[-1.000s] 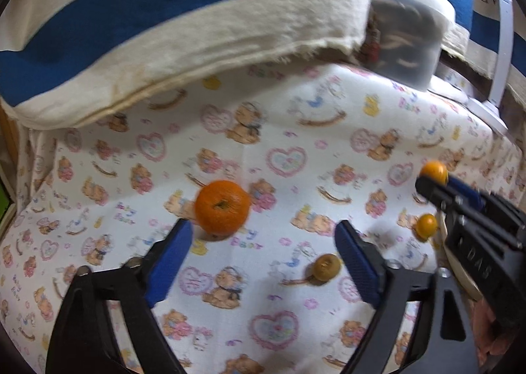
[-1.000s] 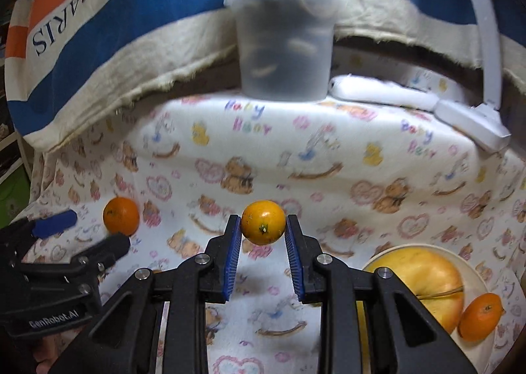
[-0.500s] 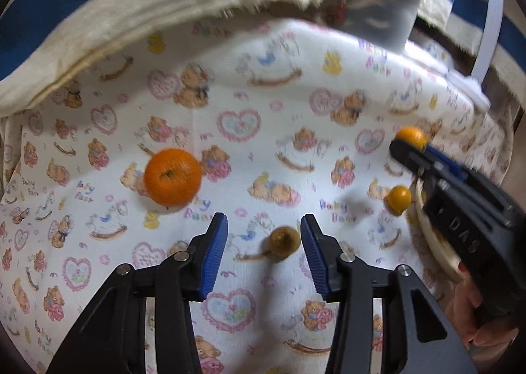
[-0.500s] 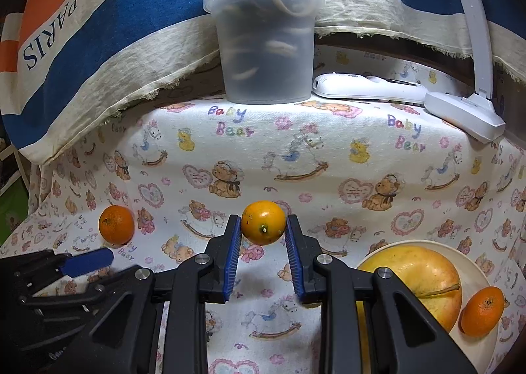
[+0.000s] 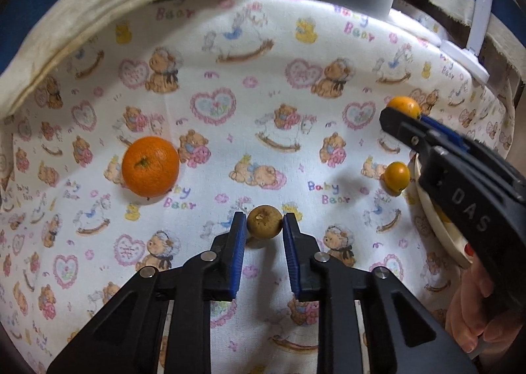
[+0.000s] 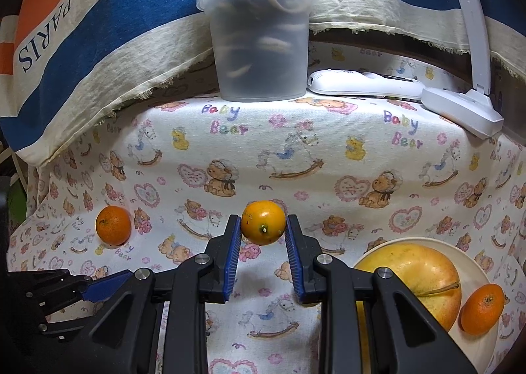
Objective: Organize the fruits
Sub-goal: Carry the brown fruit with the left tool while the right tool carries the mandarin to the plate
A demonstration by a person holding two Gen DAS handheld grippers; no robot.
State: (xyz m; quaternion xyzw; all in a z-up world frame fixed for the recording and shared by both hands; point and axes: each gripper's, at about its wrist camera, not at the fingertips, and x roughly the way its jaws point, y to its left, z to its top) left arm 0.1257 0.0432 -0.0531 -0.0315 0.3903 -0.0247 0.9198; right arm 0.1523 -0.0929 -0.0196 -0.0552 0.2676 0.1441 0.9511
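Observation:
My left gripper (image 5: 264,226) is shut on a small brownish-yellow fruit (image 5: 264,221) resting on the patterned cloth. A mandarin (image 5: 150,166) lies to its left, also in the right wrist view (image 6: 113,224). My right gripper (image 6: 263,226) is shut on a small orange fruit (image 6: 263,222) and holds it above the cloth; it shows in the left wrist view (image 5: 403,106). Another small orange fruit (image 5: 396,177) lies by the plate. The cream plate (image 6: 473,262) at the right holds a large yellow apple (image 6: 411,275) and a mandarin (image 6: 481,308).
A lidded translucent tub (image 6: 259,35) stands at the back of the table. A white remote (image 6: 365,86) and a white lamp base (image 6: 460,107) lie to its right. A striped blue and cream cloth (image 6: 98,28) hangs behind.
My left gripper moved forward and closed its jaws around the brownish fruit. My right gripper kept hold of the small orange fruit and drew back slightly.

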